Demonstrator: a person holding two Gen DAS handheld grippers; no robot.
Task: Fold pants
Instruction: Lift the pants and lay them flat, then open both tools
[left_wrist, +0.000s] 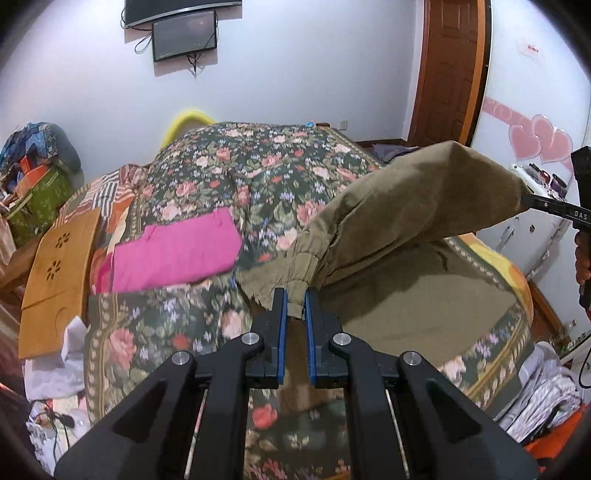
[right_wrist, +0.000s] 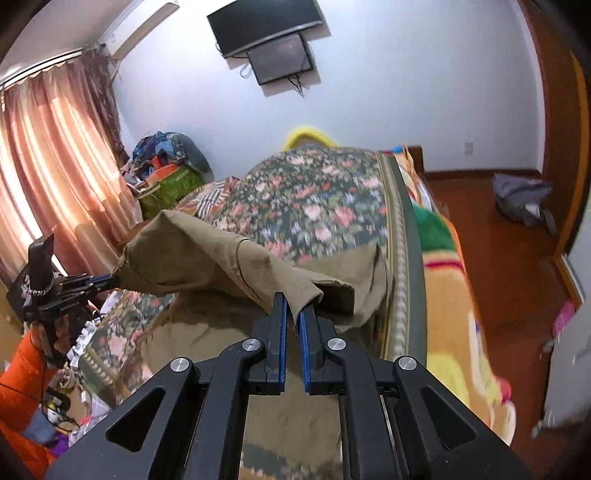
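Both jaws are clamped on cloth: my left gripper (left_wrist: 295, 302) pinches the gathered cuff end of the olive pants (left_wrist: 406, 206), and my right gripper (right_wrist: 293, 308) pinches a flat hem corner of the same pair. Each gripper also shows in the other's cam, far out at the opposite end of the lifted edge. That edge hangs stretched in the air btwn them, while the rest of the pants lies spread on the floral bedspread (left_wrist: 229, 173) below. A folded pink cloth (left_wrist: 177, 251) sits off to the side, well apart, so not in my way

Step in hand, as I read it: carrying the raised end over the part lying flat, i.e. a lengthwise fold mid-way. Next move needs both hands travelling together w/ even tension, lowering the held edge so it lines up on the far edge, then letting go. Uneven pull would skew the fold or drag the lower layer
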